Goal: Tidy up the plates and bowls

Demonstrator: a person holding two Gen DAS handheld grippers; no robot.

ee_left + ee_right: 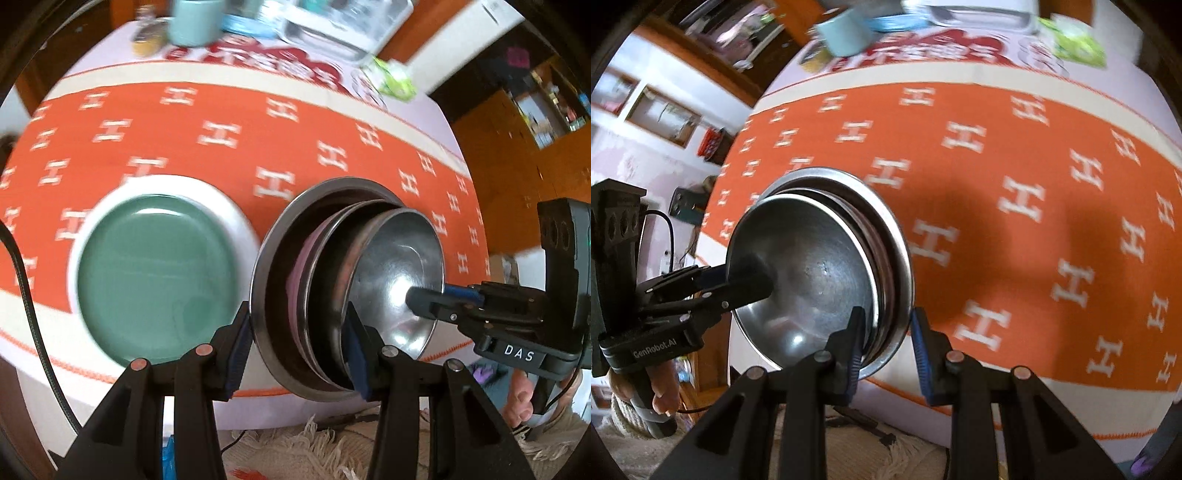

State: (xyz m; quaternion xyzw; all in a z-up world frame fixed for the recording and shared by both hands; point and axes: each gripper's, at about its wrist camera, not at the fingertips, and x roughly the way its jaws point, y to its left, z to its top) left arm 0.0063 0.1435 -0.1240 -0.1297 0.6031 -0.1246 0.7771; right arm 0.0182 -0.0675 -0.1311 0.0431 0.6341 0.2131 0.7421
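Between the two claws hangs a nested stack of steel bowls (347, 280), tilted on edge above the cloth. Its widest, outermost bowl (273, 280) carries the rest: a pale pink dish (297, 273) sits one layer in, and the smallest steel bowl (399, 273), empty and shiny, faces the right claw. The left gripper (299, 339) is clamped across the stack's near rim, one blue pad on the outside of the big bowl, the other inside the nest. The right gripper (888, 347) stands astride the opposite rim, its left finger pressed inside the bowls (820, 269); its right pad looks just clear of the outer rim, so I cannot tell whether it truly pinches.

Just left of the left claw, a white-rimmed green plate (155, 277) lies flat and empty on the table.

An orange tablecloth (1015, 166) patterned with white H shapes, banded in cream, covers the table. Well beyond both claws, at the far edge, stand a light blue mug (194, 22), a metal tray (343, 33) and a green packet (395, 79), all blurred. Wooden cupboards and shelves line the room, and a fringed rug lies below the table edge.

Both claws point steeply downward, each held by a person's hand (665, 395) wrapped round its grip; fingers (521, 398) show under the right one.
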